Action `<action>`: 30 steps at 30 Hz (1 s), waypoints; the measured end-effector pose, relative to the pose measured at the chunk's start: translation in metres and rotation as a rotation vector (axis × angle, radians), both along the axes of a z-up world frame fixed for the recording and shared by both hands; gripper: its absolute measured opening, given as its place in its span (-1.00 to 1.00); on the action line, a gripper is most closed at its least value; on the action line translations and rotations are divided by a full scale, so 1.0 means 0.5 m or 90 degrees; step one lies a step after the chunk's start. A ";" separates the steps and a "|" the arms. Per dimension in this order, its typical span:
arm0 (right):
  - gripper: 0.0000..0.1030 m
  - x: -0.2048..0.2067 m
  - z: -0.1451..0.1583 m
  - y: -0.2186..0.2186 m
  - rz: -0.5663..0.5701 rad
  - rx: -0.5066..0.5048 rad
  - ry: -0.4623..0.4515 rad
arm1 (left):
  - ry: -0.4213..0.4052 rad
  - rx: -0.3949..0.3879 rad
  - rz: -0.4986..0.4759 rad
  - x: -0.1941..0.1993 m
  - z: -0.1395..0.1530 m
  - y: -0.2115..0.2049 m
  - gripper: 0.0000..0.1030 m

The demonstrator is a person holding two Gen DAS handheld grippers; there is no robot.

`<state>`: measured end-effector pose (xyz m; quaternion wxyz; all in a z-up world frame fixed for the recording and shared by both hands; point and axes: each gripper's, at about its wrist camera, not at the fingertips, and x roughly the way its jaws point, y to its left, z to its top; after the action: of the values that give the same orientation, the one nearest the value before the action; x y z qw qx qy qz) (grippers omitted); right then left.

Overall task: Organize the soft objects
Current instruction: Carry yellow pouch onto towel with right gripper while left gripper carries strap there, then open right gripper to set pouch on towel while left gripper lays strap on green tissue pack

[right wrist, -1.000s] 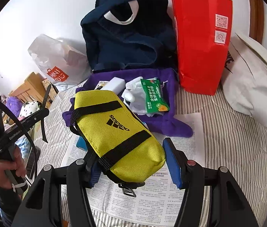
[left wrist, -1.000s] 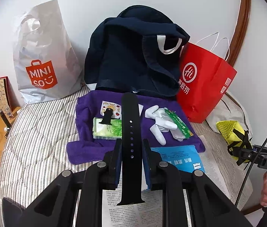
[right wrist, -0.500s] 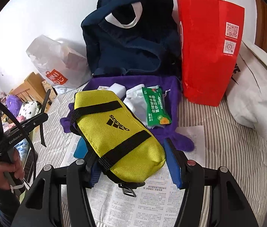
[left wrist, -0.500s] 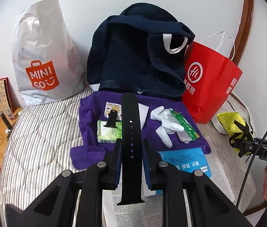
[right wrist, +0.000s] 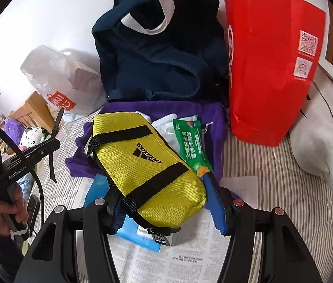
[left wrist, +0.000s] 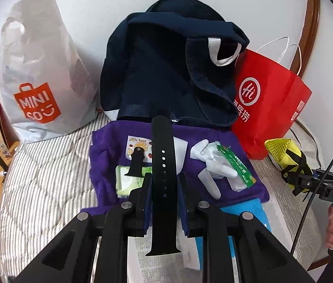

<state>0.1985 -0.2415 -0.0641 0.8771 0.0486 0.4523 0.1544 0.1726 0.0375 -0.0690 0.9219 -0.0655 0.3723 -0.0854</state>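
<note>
My left gripper (left wrist: 164, 184) is shut on a black watch strap (left wrist: 163, 165) and holds it upright above a purple cloth (left wrist: 102, 155). On the cloth lie a second short strap piece (left wrist: 135, 162), a green tissue pack (left wrist: 124, 176), white gloves (left wrist: 213, 162) and a green packet (left wrist: 237, 165). My right gripper (right wrist: 164, 188) is shut on a yellow Adidas pouch (right wrist: 147, 162), held above the cloth (right wrist: 213, 118). The pouch also shows in the left wrist view (left wrist: 286, 158). An open navy backpack (left wrist: 171, 70) stands behind the cloth (right wrist: 157, 54).
A red paper bag (left wrist: 268, 103) stands right of the backpack (right wrist: 268, 66). A white Miniso bag (left wrist: 39, 82) stands to the left. Newspaper (right wrist: 190, 259) and a blue packet (left wrist: 246, 214) lie on the striped bed (left wrist: 36, 184). A white pillow (right wrist: 324, 141) lies at right.
Both grippers have moved forward toward the backpack, still holding the strap and the pouch; the backpack and red bag look larger.
</note>
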 end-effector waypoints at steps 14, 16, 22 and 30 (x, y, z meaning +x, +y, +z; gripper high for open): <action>0.13 0.095 -0.039 0.012 -0.002 -0.010 0.012 | 0.014 -0.003 -0.010 0.102 -0.023 0.002 -0.63; 0.13 0.111 -0.046 0.016 -0.001 -0.015 0.014 | 0.018 0.001 -0.010 0.114 -0.029 0.002 -0.63; 0.13 0.146 -0.063 0.027 -0.002 -0.018 0.019 | 0.034 0.003 -0.015 0.149 -0.049 0.001 -0.63; 0.13 0.180 -0.099 0.054 0.004 -0.020 0.039 | 0.062 0.004 -0.018 0.193 -0.076 0.007 -0.63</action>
<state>0.2885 -0.2144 -0.1134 0.8629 0.0384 0.4815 0.1484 0.2690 0.0410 -0.1070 0.9017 -0.0614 0.4176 -0.0938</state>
